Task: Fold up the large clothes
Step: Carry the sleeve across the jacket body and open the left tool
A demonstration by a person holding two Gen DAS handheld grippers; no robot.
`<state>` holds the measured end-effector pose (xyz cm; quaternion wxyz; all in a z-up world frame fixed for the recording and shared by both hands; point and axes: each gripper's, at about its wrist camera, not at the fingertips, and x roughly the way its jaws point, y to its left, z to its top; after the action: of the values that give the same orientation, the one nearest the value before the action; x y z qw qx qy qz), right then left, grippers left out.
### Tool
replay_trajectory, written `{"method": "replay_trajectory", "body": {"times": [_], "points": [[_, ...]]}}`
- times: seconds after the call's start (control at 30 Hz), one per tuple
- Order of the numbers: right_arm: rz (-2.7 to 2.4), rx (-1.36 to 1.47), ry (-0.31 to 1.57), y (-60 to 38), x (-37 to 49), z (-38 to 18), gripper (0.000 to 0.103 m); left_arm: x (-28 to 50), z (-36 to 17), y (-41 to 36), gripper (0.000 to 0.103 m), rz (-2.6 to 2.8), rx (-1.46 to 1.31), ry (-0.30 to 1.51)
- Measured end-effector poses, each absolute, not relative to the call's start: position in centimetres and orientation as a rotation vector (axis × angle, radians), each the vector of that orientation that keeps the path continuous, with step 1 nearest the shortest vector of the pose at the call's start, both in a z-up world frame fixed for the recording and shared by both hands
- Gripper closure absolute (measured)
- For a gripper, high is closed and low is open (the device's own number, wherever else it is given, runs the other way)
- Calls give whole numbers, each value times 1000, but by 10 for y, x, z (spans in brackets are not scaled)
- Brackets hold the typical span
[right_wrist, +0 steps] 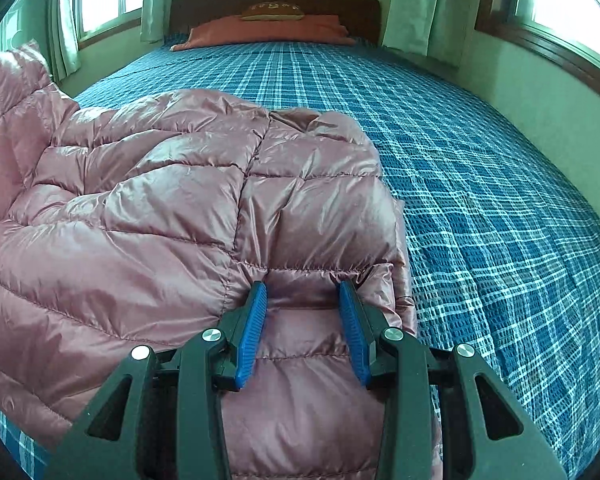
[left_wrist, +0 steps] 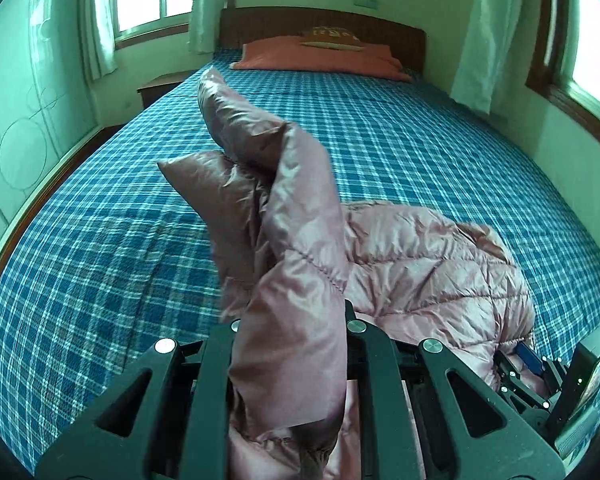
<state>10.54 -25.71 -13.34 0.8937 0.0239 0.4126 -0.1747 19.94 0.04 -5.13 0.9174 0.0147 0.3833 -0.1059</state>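
A shiny pink quilted puffer jacket point(left_wrist: 420, 264) lies on the blue plaid bed. My left gripper point(left_wrist: 292, 320) is shut on a fold of it, and the cloth stands up from between the black fingers and hides their tips. A sleeve point(left_wrist: 236, 120) sticks up beyond that fold. In the right wrist view the jacket point(right_wrist: 160, 208) spreads to the left. My right gripper point(right_wrist: 303, 286) is shut on a thick fold at its near edge, with the blue pads point(right_wrist: 256, 320) pressed into the padding on both sides. The right gripper point(left_wrist: 540, 376) also shows at the lower right of the left wrist view.
The blue plaid sheet point(right_wrist: 480, 200) covers a wide bed. An orange pillow point(left_wrist: 320, 60) with a small brown cushion lies by the dark wooden headboard point(left_wrist: 400, 36). Windows with pale curtains point(left_wrist: 484, 40) flank the bed. A low wooden nightstand point(left_wrist: 160, 84) stands at the left.
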Motion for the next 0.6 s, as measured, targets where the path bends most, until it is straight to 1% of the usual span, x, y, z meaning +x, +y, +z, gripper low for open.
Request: {"method": "replay_trajectory", "body": {"times": [0.27, 0.6], "points": [[-356, 67, 847, -257, 102, -136, 64, 190, -71, -44, 90, -231, 166, 793], [-344, 89, 840, -264, 102, -136, 64, 179, -110, -88, 90, -247, 338, 804]]}}
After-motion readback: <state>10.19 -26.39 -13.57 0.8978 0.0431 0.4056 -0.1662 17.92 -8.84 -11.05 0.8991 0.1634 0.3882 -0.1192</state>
